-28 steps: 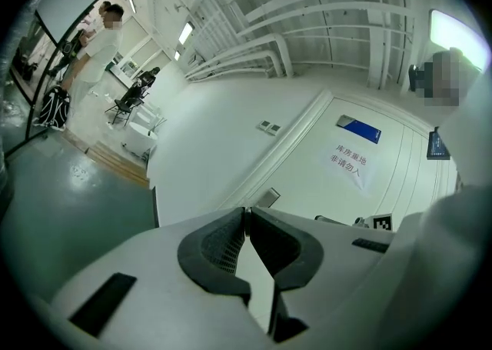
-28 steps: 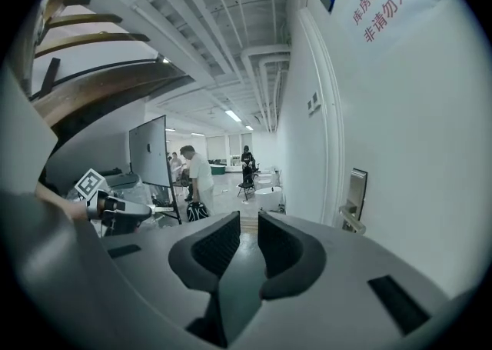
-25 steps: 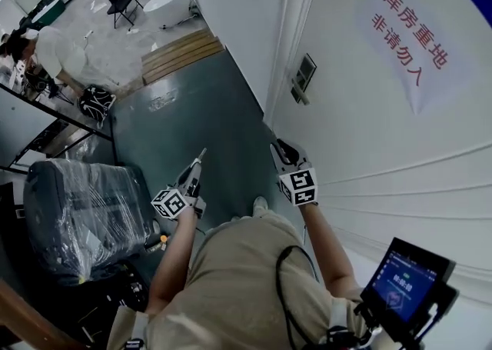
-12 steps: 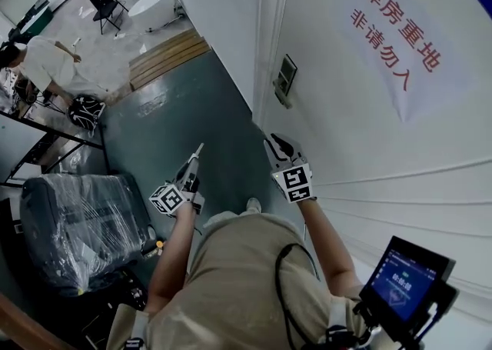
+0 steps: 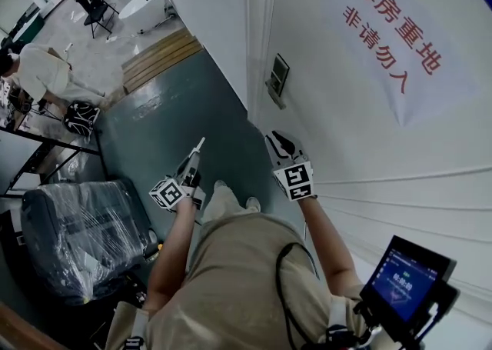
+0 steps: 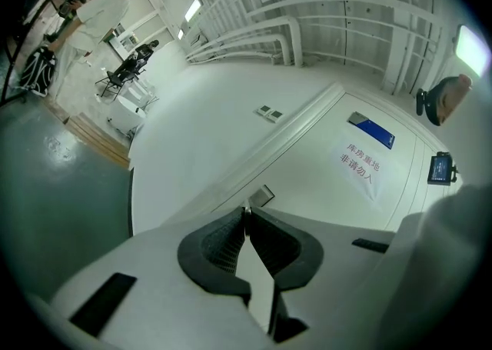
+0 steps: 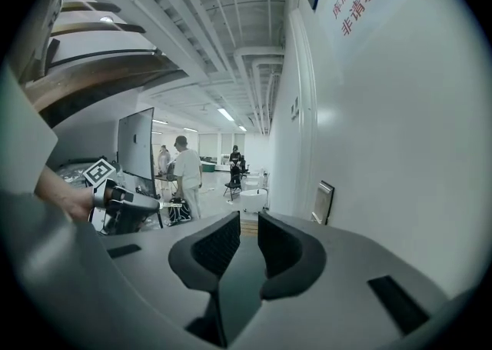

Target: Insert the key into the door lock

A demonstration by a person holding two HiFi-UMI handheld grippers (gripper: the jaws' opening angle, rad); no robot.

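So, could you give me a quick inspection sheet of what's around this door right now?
Surface: dark green floor.
Job's things: thin metal key, held; silver lock plate on the white door, key not yet at it.
Clutter: plastic-wrapped grey seat; black bag.
Grippers: left gripper shut on the key; right gripper open, empty.
Cables: black cable on the person's back.
Surroundings: red-lettered paper sign on the door; people beyond.

Door lock is sitting at the left edge of the door, sign up right of it. Left gripper, key between its tips, is hanging left of right gripper, both short of the lock. Wrapped chair is standing far left.
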